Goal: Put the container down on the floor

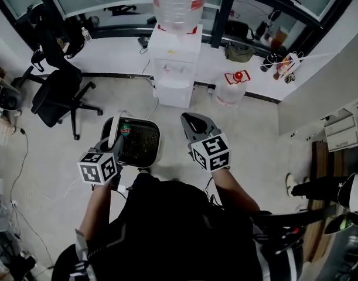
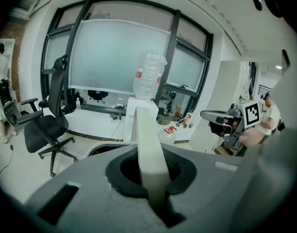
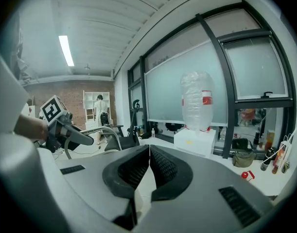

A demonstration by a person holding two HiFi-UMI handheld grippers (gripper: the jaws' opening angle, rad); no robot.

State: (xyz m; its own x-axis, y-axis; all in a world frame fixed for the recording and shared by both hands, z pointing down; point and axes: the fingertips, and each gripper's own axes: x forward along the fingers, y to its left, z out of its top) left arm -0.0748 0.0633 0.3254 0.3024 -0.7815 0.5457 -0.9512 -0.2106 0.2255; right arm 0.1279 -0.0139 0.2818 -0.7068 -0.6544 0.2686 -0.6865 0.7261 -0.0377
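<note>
The container (image 1: 140,140) is a white-rimmed bin with a dark inside and a white bail handle (image 1: 113,134); it hangs above the floor in front of me. My left gripper (image 1: 115,150) is shut on that handle. In the left gripper view the white handle strip (image 2: 147,140) runs up between the jaws of the left gripper (image 2: 150,171), with the container's rim (image 2: 102,147) just beyond. My right gripper (image 1: 193,123) is beside the container on the right, apart from it. In its own view the right gripper (image 3: 149,154) is shut with nothing between the pads.
A white water dispenser (image 1: 174,57) with a clear bottle stands just beyond the container. To the left is a black office chair (image 1: 58,92). A small jug with a red cap (image 1: 231,88) sits right of the dispenser. A white partition (image 1: 319,92) stands at the right.
</note>
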